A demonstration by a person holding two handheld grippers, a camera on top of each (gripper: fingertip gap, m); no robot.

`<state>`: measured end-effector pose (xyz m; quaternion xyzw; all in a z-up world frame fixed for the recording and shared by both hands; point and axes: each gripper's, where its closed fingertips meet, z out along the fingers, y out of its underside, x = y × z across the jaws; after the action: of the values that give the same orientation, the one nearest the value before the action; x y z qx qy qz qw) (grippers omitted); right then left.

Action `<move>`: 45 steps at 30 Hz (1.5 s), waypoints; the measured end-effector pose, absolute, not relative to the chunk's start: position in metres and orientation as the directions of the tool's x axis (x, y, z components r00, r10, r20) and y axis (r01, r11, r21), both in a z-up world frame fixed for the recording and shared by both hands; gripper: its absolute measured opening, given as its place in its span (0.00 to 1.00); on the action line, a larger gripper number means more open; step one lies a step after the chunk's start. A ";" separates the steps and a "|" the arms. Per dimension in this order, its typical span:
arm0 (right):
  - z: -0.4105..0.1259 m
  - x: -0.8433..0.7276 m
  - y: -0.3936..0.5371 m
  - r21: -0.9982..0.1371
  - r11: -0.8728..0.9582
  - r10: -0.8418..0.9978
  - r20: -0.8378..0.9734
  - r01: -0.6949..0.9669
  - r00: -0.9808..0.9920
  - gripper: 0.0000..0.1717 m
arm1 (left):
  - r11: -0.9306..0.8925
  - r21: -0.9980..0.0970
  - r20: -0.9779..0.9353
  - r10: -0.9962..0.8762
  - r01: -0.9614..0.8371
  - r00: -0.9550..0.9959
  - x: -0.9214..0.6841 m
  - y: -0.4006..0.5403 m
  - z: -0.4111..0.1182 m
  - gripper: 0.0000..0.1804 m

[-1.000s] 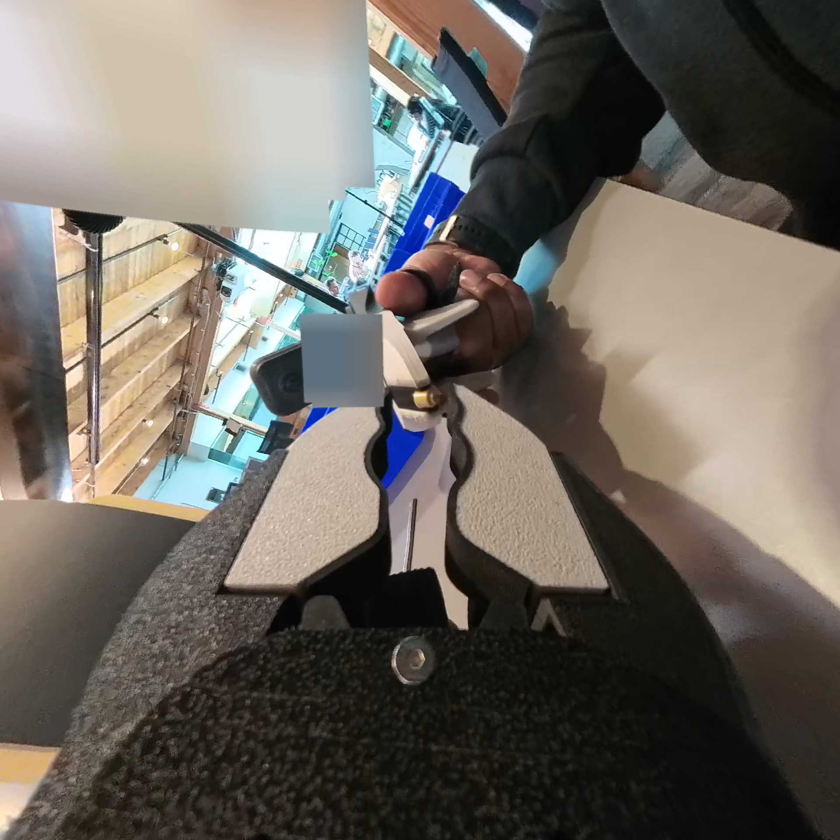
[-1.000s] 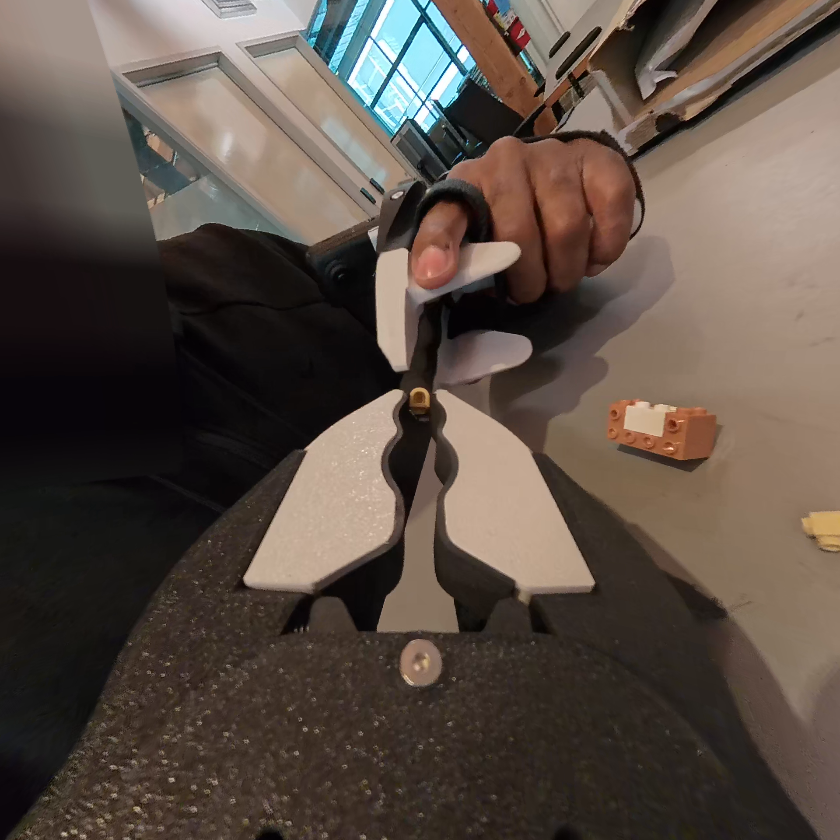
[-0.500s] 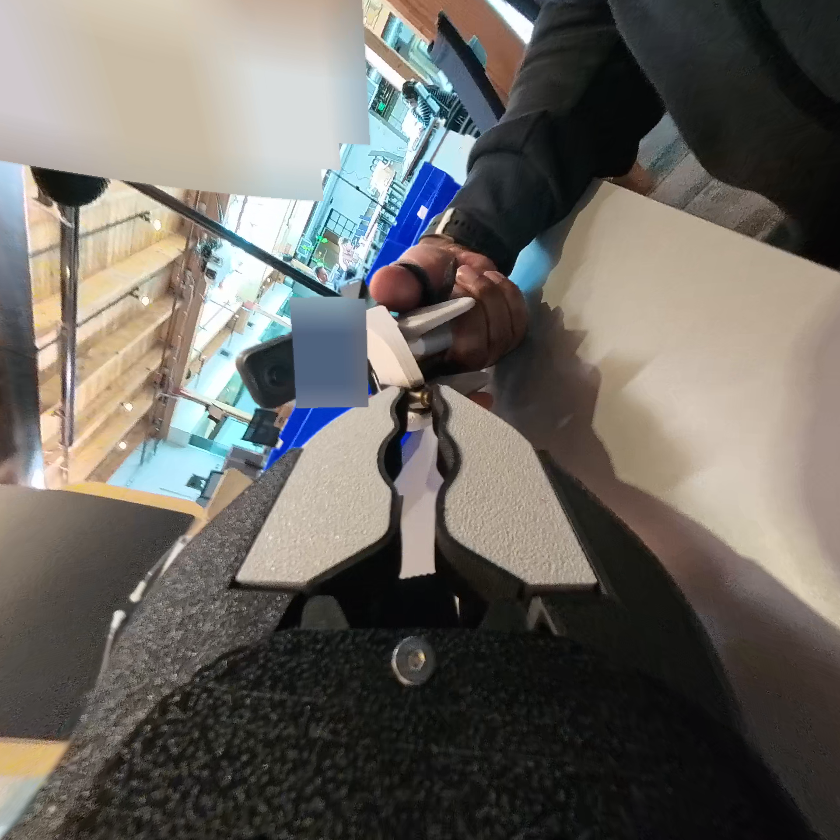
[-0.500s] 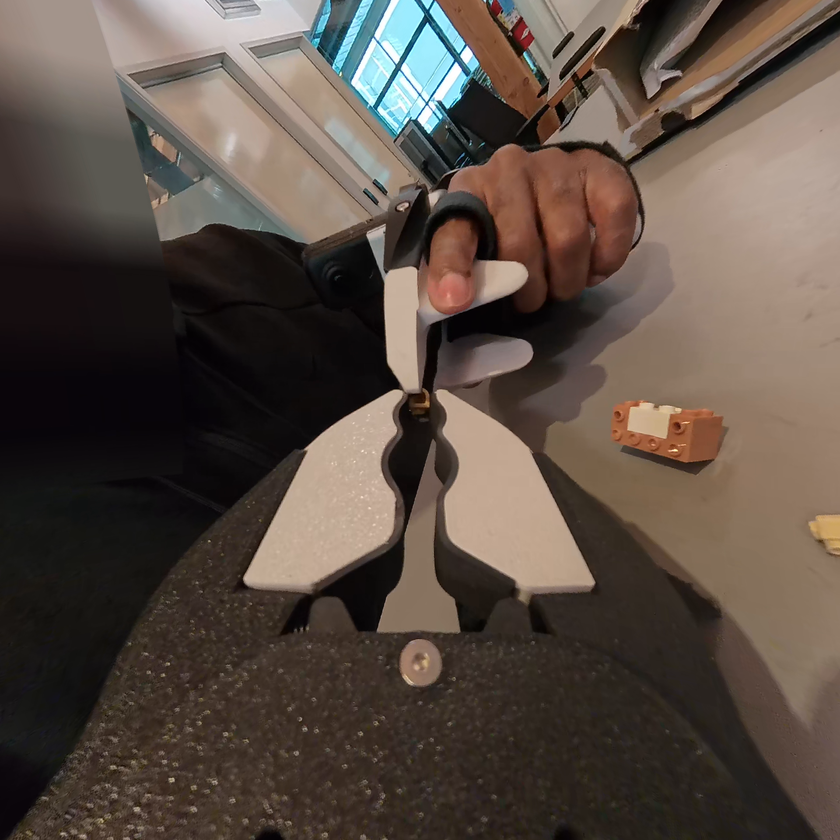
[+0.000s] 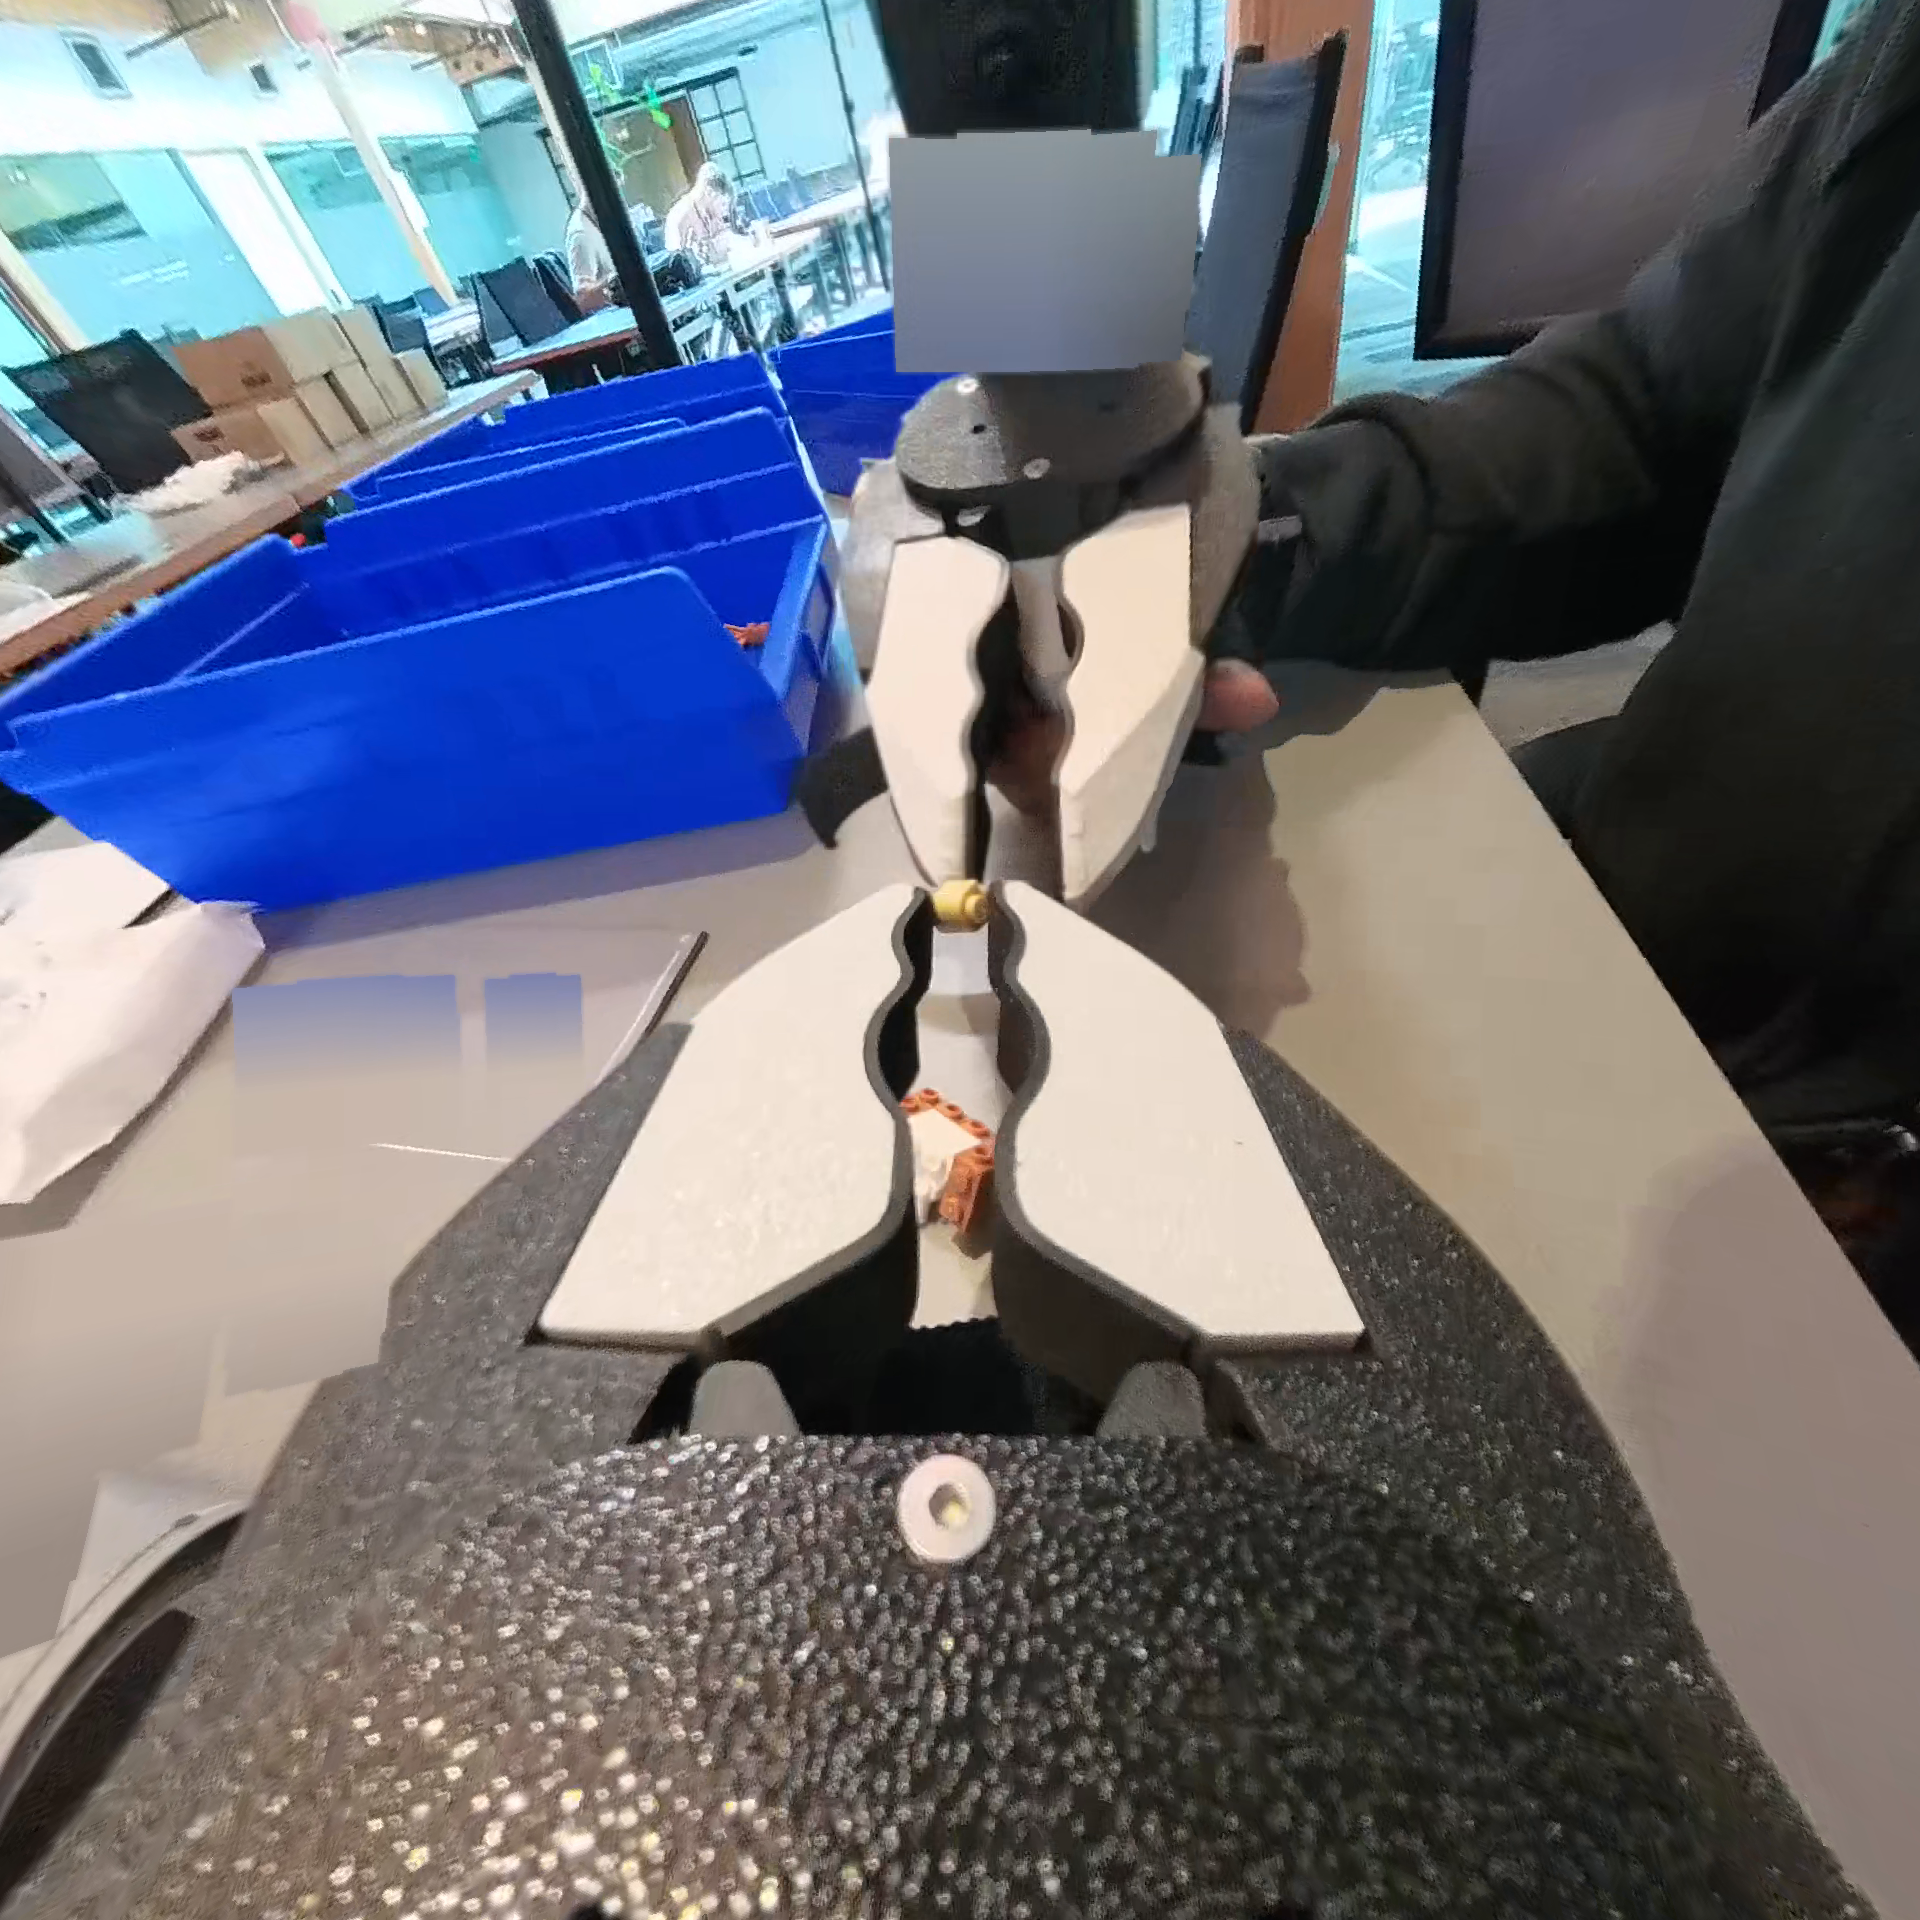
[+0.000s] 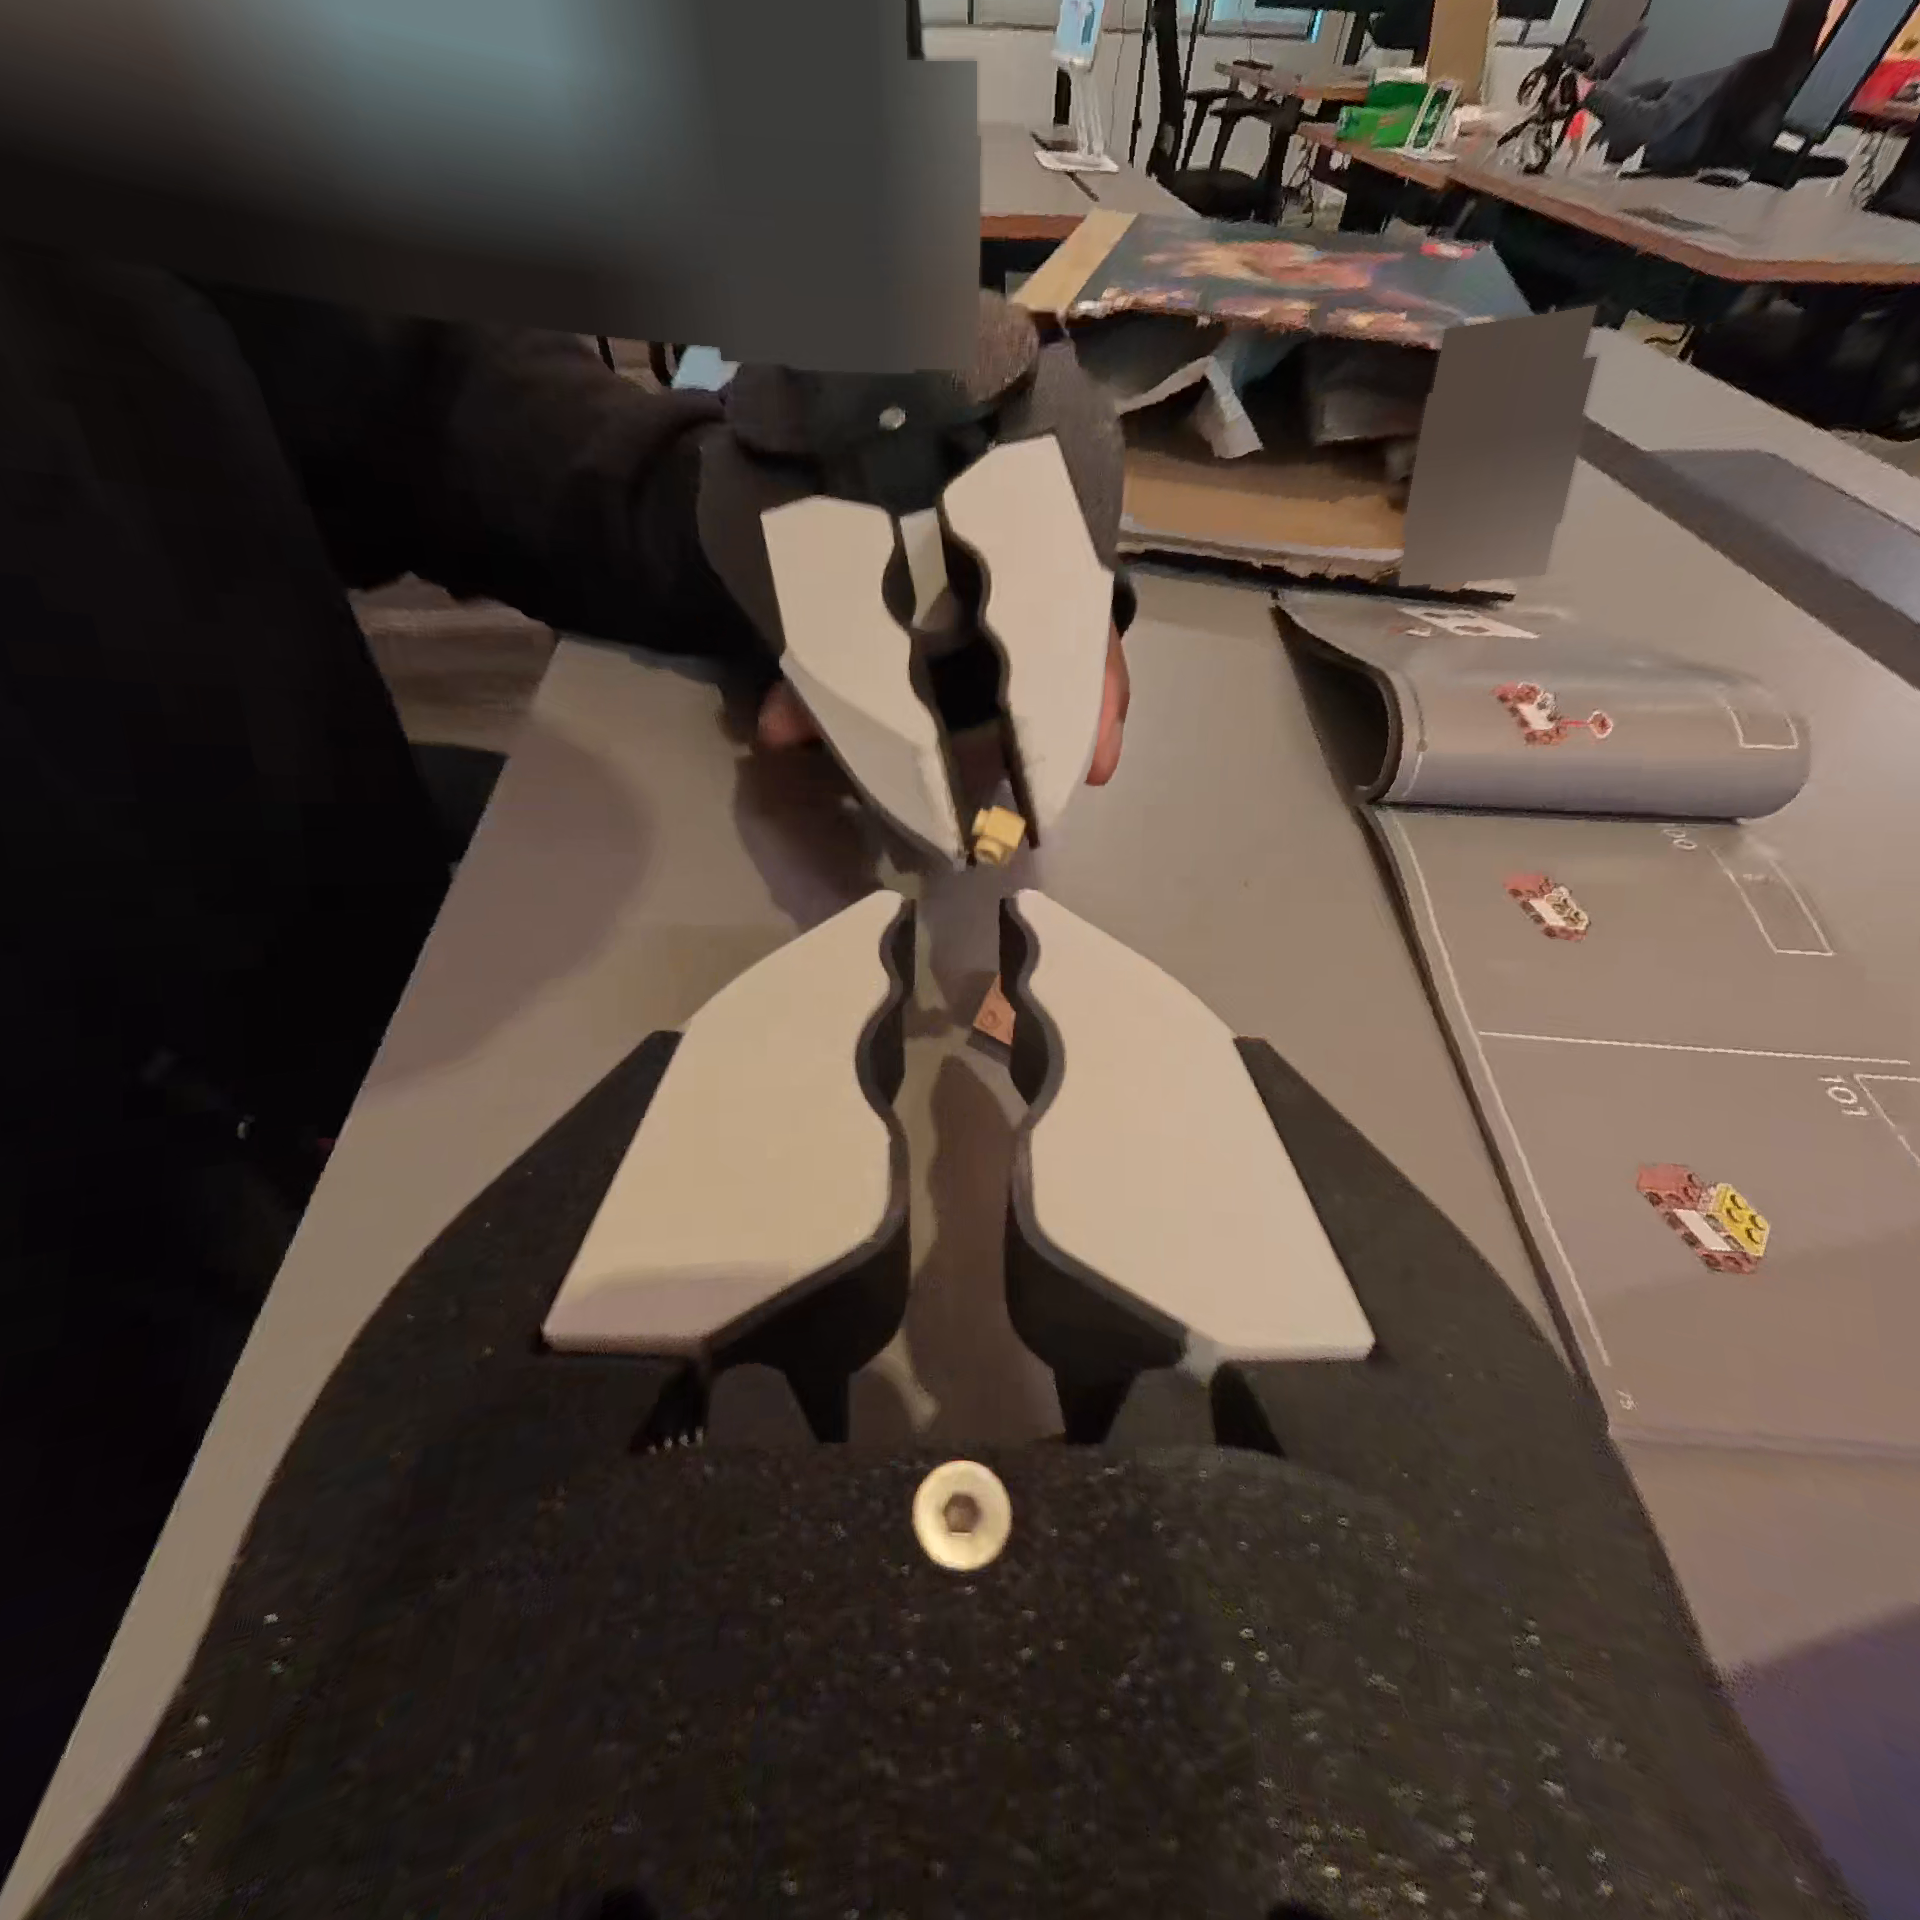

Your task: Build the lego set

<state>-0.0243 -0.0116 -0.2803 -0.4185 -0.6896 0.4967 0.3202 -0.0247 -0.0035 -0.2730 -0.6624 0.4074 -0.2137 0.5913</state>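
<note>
My left gripper (image 5: 961,902) is shut on a small tan round stud piece (image 5: 958,908), pinched at the very fingertips above the table. The right wrist view shows the same: the left gripper (image 6: 992,844) across from me grips the tan piece (image 6: 1000,829). My right gripper (image 6: 958,912) is open and empty, its tips just short of that piece. In the left wrist view the right gripper (image 5: 1006,883) faces mine with its fingers parted. An orange and white brick assembly (image 5: 951,1164) lies on the table (image 5: 1351,1039) below; it also shows in the right wrist view (image 6: 995,1013).
Blue bins (image 5: 416,707) stand at the left, with white paper (image 5: 94,1039) beside them. A grey mat with printed brick pictures (image 6: 1662,1091), its rolled end (image 6: 1558,738) and a torn cardboard box (image 6: 1299,436) lie at the right. A person's dark sleeves hold both grippers.
The right gripper was shut on the tan piece; the left closed on it, and the right has now opened and let go. Both views have swung round to level.
</note>
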 end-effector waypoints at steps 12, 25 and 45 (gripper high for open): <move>-0.279 -0.035 0.001 -0.819 0.563 0.813 0.524 0.114 -0.254 0.05 | -0.352 -0.936 0.286 -0.800 -0.025 0.528 -0.028 -0.005 -0.276 0.05; -0.283 -0.040 -0.009 -0.733 0.676 0.727 0.649 0.070 -0.225 0.05 | -0.474 -0.881 0.416 -0.761 0.011 0.499 -0.025 -0.006 -0.283 0.05; -0.298 -0.025 0.015 -0.853 0.465 0.869 0.389 0.238 -0.305 0.04 | -0.100 -0.699 -0.111 -0.963 -0.709 0.245 -0.062 0.003 -0.349 0.32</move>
<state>-0.0252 0.0154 -0.2982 -0.3803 -0.7278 0.3503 0.4505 -0.0620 0.0026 -0.3495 -0.7162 0.5834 -0.1921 0.3312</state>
